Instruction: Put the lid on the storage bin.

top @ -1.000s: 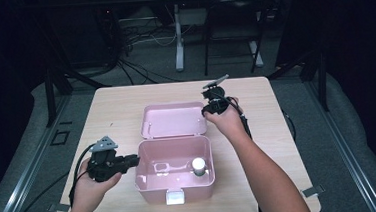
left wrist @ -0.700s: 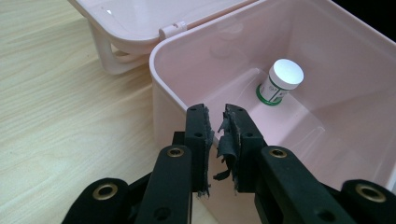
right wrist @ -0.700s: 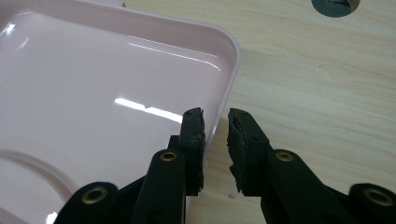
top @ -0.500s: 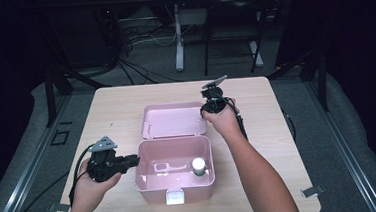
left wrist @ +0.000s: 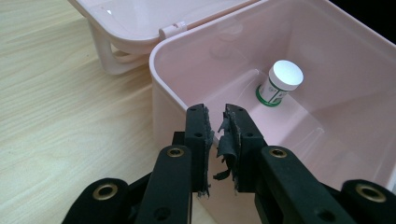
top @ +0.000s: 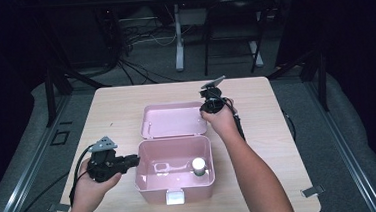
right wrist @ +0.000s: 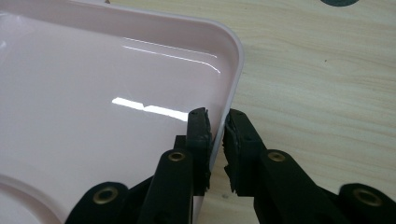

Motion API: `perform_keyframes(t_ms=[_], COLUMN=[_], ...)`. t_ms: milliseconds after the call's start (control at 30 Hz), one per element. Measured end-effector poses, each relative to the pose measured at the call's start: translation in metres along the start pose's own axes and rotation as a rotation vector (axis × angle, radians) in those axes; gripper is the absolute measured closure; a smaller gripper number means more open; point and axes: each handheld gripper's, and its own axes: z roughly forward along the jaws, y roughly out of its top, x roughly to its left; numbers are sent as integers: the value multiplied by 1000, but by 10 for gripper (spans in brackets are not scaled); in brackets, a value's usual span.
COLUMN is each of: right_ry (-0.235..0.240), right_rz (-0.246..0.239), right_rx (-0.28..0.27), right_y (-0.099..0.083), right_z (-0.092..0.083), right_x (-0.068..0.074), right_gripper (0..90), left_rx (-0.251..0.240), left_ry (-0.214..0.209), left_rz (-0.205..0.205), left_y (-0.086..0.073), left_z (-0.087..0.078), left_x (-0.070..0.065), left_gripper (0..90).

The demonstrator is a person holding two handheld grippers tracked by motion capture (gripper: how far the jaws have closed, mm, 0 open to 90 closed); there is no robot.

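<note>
On the table, at that moment: a pink box [top: 176, 174] sat open, its lid [top: 173, 120] folded flat behind it on the table [top: 289, 144].
Change, right claw: against the frame a second before, the right claw [top: 211, 102] had shifted only slightly at the lid's far right corner, and its jaws had just been closing with the lid's rim between them.
Change, left claw: no change; the left claw [top: 132, 161] stayed where it was, at the box's left wall.
Change, box: the box and lid lay as before, the lid flat on the table.
Right claw, state: clenched on the lid; in the right gripper view [right wrist: 217, 122] one pad pressed inside the rim [right wrist: 224, 100], the other outside it.
Left claw, state: grasping the box's wall; in the left gripper view [left wrist: 218, 116] the worn pads [left wrist: 228, 140] straddled the near rim [left wrist: 173, 95], one jaw over the inside, one outside.
Lid versus right claw: the rim ran between the jaws near its rounded corner, the glossy inner face spreading left of them, bare wood to the right.
Box versus left claw: its body lay ahead and to the right of the jaws, the hinge [left wrist: 172, 31] beyond.
Bottle: a small white-capped bottle [top: 198, 166] with a green band stood upright on the box's floor near the right wall, well apart from either claw; seen past the left jaws too [left wrist: 279, 83].
Hands: the left hand [top: 92, 185] rested by the box's left side, the right hand [top: 222, 119] reached over the lid's right edge.
</note>
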Motion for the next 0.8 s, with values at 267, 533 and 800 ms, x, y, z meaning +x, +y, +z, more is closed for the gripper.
perform_keyframes(t_ms=[267, 533, 800], right_ry=[-15, -5, 4], right_rz=[6, 8, 6], right_rx=[-23, -53, -80], right_y=[0, 1, 1], right_z=[-5, -12, -19], right_x=[3, 3, 3], right_gripper=[825, 832, 835], left_rx=[3, 1, 1], left_ry=[-1, 0, -1], left_rz=[1, -1, -9], left_y=[0, 0, 0], left_z=[0, 0, 0], left_x=[0, 0, 0], left_gripper=[802, 801, 801])
